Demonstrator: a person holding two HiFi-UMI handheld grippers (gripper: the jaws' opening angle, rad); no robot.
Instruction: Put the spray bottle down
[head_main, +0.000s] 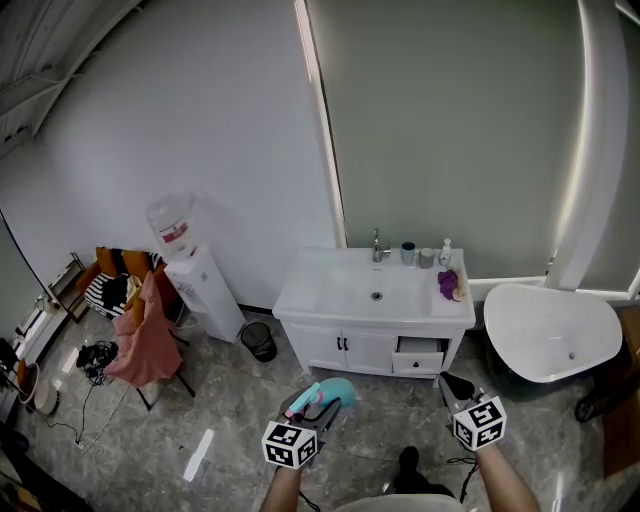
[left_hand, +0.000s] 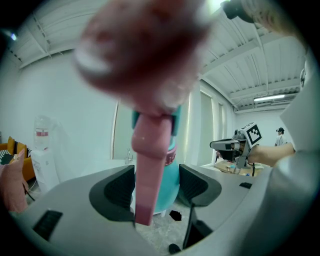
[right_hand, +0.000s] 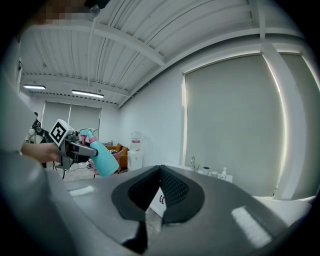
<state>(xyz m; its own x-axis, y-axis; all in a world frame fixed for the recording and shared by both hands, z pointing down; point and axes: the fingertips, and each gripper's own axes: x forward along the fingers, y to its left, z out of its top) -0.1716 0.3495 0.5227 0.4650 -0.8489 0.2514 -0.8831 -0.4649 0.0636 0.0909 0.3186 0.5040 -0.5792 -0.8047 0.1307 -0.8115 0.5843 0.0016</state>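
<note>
Holding the spray bottle (head_main: 333, 392) between its jaws, the left tool (head_main: 318, 408) sits low in the head view, above the grey marbled floor (head_main: 230, 400). The bottle has a teal body and a pink trigger head. In the left gripper view the two dark pads (left_hand: 116, 192) press against the sides of the teal body (left_hand: 169, 187), with the jaws set fairly wide to span it. The pink trigger (left_hand: 149, 170) hangs down in front of the pads. The bottle is clear of every surface and tilts away from the person.

The right tool (head_main: 452, 386) is level with the left tool and well apart from it. Its jaws are closed together with nothing between them (right_hand: 160, 170).

A white vanity unit (head_main: 340, 350) with a basin stands against the wall ahead, well apart from both tools. One of its drawers (head_main: 420, 358) is partly open, and a purple cloth (head_main: 447, 283) lies on its top. A white bathtub (head_main: 555, 335) is to its right, and a water dispenser (head_main: 200, 290) and a small black bin (head_main: 260, 340) are to its left.
</note>
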